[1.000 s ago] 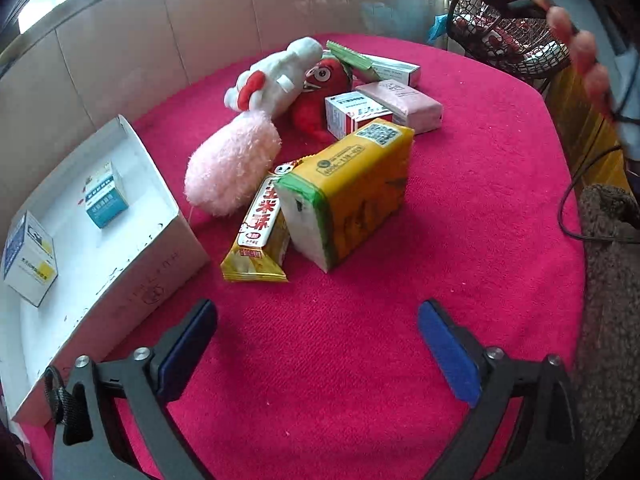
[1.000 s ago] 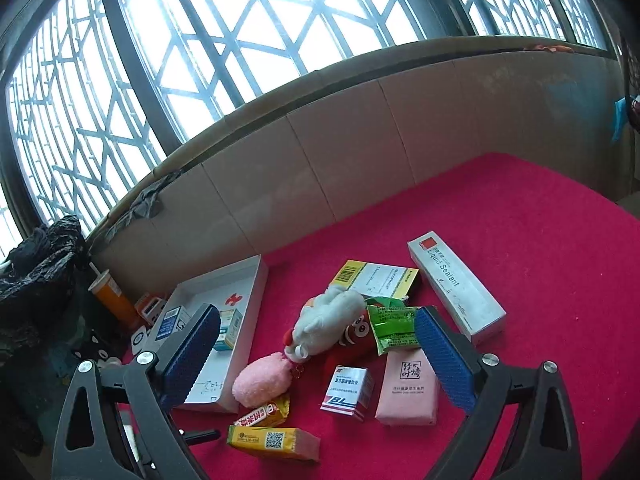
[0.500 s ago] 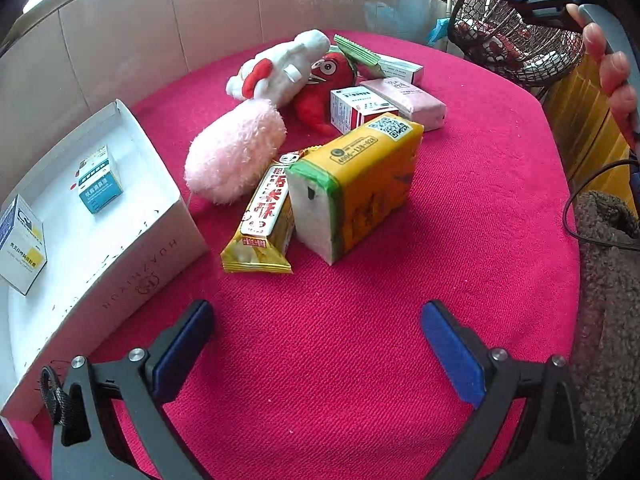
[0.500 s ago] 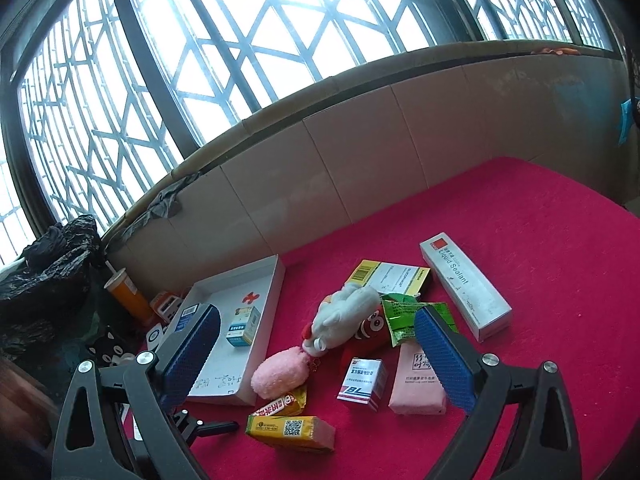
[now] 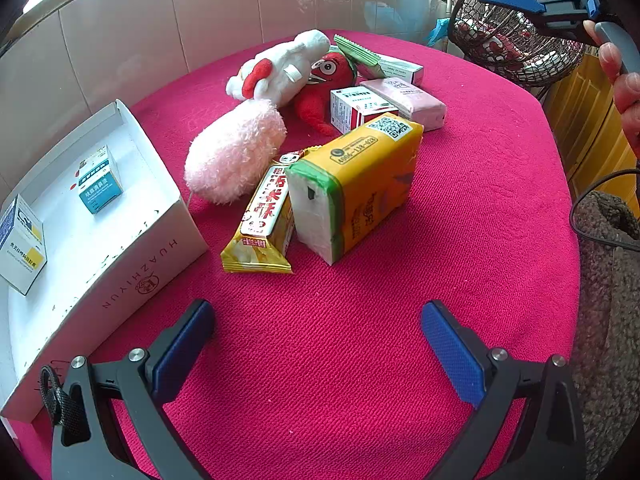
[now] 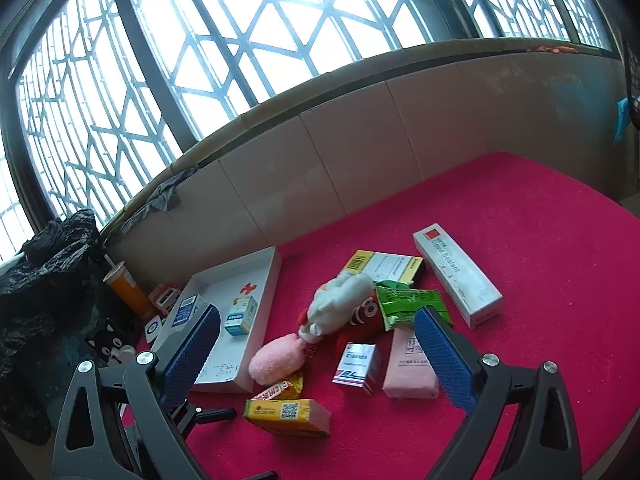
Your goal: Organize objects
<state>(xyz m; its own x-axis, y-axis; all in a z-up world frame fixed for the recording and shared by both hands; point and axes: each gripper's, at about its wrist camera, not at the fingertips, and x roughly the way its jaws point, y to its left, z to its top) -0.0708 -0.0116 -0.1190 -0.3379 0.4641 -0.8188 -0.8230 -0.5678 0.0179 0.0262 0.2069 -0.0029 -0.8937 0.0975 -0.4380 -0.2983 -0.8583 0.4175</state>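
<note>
Your left gripper (image 5: pixel 316 344), spread and empty, has edged toward the yellow tissue pack (image 5: pixel 356 188) mid-frame; right gripper (image 6: pixel 316 354) likewise gapes

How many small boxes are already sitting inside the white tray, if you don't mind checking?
2: the teal-and-white box sits mid-tray, and the blue-and-yellow box stands toward the near end of the white tray. Both grippers hang open, so nothing else looks hidden.

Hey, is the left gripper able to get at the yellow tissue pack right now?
Probably yes: the left gripper is open, and only bare red cloth lies between it and the yellow tissue pack.
</note>
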